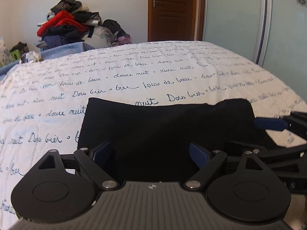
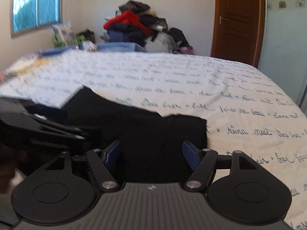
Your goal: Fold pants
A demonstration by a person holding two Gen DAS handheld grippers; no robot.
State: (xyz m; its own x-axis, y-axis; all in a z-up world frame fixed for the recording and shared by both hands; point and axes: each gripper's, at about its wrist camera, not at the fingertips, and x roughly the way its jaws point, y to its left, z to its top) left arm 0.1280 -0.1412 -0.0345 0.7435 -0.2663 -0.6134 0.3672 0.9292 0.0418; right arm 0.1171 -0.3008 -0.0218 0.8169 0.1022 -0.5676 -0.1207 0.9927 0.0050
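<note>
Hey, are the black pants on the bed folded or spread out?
Folded: the black pants lie as one compact rectangle on the bedspread, no legs spread.

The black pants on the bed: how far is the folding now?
Done, it seems: the black pants lie as a compact, flat rectangle on the bed cover. In hand: nothing; the left gripper and the right gripper are both open above the cloth, with no fabric pinched. Left: perhaps one more fold or some smoothing; the near edge is hidden, so I cannot tell.
</note>
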